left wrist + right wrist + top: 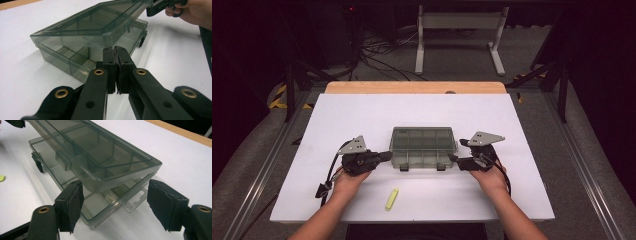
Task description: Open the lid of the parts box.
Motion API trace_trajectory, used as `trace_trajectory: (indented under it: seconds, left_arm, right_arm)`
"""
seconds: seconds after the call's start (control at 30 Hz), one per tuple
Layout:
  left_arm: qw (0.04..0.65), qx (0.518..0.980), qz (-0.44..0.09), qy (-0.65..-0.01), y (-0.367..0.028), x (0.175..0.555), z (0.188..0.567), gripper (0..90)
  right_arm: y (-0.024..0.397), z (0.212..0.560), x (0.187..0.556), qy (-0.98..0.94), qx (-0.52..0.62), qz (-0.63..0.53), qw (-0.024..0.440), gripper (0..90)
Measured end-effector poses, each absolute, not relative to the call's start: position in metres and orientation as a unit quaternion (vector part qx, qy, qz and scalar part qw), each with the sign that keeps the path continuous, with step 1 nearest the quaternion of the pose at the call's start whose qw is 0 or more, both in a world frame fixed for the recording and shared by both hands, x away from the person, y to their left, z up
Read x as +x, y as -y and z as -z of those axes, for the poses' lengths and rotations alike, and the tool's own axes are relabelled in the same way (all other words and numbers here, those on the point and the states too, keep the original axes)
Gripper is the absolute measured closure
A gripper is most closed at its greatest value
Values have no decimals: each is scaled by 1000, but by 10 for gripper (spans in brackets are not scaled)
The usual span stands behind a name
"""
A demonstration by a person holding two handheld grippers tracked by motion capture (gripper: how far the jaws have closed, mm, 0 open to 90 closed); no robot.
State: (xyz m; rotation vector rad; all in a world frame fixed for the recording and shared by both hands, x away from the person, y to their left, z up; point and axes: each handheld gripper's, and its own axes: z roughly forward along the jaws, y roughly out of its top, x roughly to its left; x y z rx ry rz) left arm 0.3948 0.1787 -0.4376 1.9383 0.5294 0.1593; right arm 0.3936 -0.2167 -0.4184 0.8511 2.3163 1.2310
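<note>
On the white table (337, 125), near its middle, a smoky transparent compartment box (423, 146) is seen, its lid (95, 22) raised slightly off the base. At its left end the left gripper (115, 51) is held with jaws pressed together, tips just under the lid's corner. At the right end (by the hang tab) the right gripper (115, 200) is held with jaws apart, nothing being clamped. Nearer the person a yellow-green stick (392, 199) is seen lying.

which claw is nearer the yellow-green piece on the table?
Left. The left claw sits at the organizer box's left end, just up-left of the yellow-green piece. The right claw is at the box's right end, farther across from it.
</note>
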Motion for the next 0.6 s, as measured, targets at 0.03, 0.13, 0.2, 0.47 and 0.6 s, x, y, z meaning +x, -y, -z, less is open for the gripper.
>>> trace_trajectory:
  seconds: [0.03,0.13,0.2,0.47,0.6]
  left_arm:
    - [534,813,-67,-222,-179,395,438,873]
    - [533,814,-67,-222,-179,395,438,873]
    - [532,815,-69,-219,-179,395,437,871]
    - [532,815,-72,-217,-179,393,436,787]
    - [529,818,-84,-210,-178,391,434,690]
  right_arm:
    - [217,418,394,-824,303,-440,190,301]
    - [219,417,395,-820,307,-448,183,301]
    - [220,416,395,-818,308,-452,179,302]
    - [221,412,397,-815,306,-459,178,304]
    - [220,406,398,-812,301,-467,179,307]
